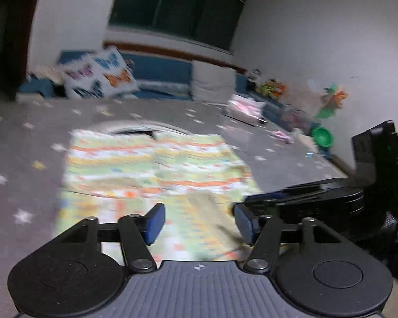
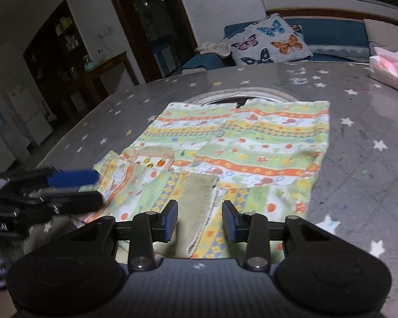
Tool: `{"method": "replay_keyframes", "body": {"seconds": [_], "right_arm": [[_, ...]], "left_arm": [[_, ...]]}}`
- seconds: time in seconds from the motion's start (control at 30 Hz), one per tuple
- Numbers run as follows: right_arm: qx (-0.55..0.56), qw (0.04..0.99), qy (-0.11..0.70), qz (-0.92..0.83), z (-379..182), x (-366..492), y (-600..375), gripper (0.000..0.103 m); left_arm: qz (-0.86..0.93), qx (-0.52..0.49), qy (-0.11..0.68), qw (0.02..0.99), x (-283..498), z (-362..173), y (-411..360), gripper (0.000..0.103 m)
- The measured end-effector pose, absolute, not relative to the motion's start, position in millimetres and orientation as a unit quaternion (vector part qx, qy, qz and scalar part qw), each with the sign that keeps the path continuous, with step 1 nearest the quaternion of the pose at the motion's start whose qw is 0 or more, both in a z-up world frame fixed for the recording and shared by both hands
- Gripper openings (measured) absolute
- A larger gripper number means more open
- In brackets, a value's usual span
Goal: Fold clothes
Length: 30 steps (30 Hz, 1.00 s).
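Figure. Both tools at the near hem of a child's striped cotton garment (image 2: 233,143) — green, orange and yellow bands with small fruit prints — lying flat on a grey tablecloth scattered with white stars (image 2: 371,122). The cloth lay spread with its sides apparently already turned in, which suits a further fold taken from the near edge. A plain beige cuff (image 2: 199,198) sat on top at that edge, probably laid there by a sleeve fold.

Right gripper (image 2: 199,221): jaws partly spread, blue pads to either side of the beige cuff and not pressing it; nothing pinched. It pointed forward and downward, low over the near hem.

Left gripper (image 1: 199,222): jaws spread wide and empty over the patterned cloth, angled downward; its view was blurred. From the right wrist view it lay just left of the garment's near-left corner, rolled sideways.

Farther off — a tissue pack (image 2: 390,69) at the far right of the table, and a butterfly-print cushion (image 2: 270,42) on a blue sofa beyond.
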State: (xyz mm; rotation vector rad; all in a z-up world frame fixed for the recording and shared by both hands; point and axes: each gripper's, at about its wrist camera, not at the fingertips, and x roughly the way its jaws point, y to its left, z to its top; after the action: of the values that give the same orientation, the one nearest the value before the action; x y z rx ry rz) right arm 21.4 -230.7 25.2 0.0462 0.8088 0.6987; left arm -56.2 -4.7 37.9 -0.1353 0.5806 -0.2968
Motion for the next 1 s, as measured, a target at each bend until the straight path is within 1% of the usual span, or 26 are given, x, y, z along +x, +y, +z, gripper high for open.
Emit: {"method": "replay_keyframes", "body": {"seconds": [0.2, 0.27, 0.3, 0.37, 0.4, 0.47, 0.6, 0.8, 0.97, 1.0], "right_arm": [[0.005, 0.856, 0.402, 0.326, 12.1, 25.3, -216.5, 0.037], [0.002, 0.854, 0.404, 0.327, 10.5, 24.7, -213.6, 0.037], [0.0, 0.854, 0.404, 0.327, 10.3, 23.9, -212.2, 0.029], [-0.001, 0.853, 0.406, 0.329, 10.9, 23.2, -210.0, 0.02], [-0.004, 0.854, 0.406, 0.326, 11.4, 22.6, -208.6, 0.012], [-0.005, 0.856, 0.404, 0.323, 14.0, 21.5, -207.9, 0.008], [-0.002, 0.864, 0.384, 0.325, 31.0, 18.5, -209.4, 0.008], [0.003, 0.878, 0.34, 0.336, 70.8, 9.3, -211.9, 0.008], [-0.001, 0.888, 0.309, 0.339, 95.6, 0.4, -216.9, 0.007], [-0.002, 0.891, 0.304, 0.337, 99.0, -1.3, -219.6, 0.007]], "left_arm": [[-0.048, -0.032, 0.3, 0.952, -72.7, 25.2, 37.8, 0.082], [-0.029, -0.026, 0.312, 0.949, -78.5, 18.7, 48.1, 0.082], [-0.025, -0.026, 0.317, 0.948, -81.6, 16.0, 52.5, 0.083], [-0.024, -0.021, 0.326, 0.945, -86.0, 10.6, 55.6, 0.086], [-0.026, -0.015, 0.328, 0.944, -88.2, 8.3, 55.2, 0.086], [-0.031, 0.001, 0.33, 0.943, -92.2, 4.3, 52.1, 0.086], [-0.035, 0.03, 0.33, 0.943, -94.6, -2.1, 44.7, 0.086], [-0.025, 0.021, 0.335, 0.942, -91.8, -7.7, 50.7, 0.085], [-0.023, 0.031, 0.332, 0.942, -93.7, -9.2, 51.3, 0.081], [-0.023, 0.034, 0.332, 0.942, -94.1, -9.6, 50.9, 0.078]]}}
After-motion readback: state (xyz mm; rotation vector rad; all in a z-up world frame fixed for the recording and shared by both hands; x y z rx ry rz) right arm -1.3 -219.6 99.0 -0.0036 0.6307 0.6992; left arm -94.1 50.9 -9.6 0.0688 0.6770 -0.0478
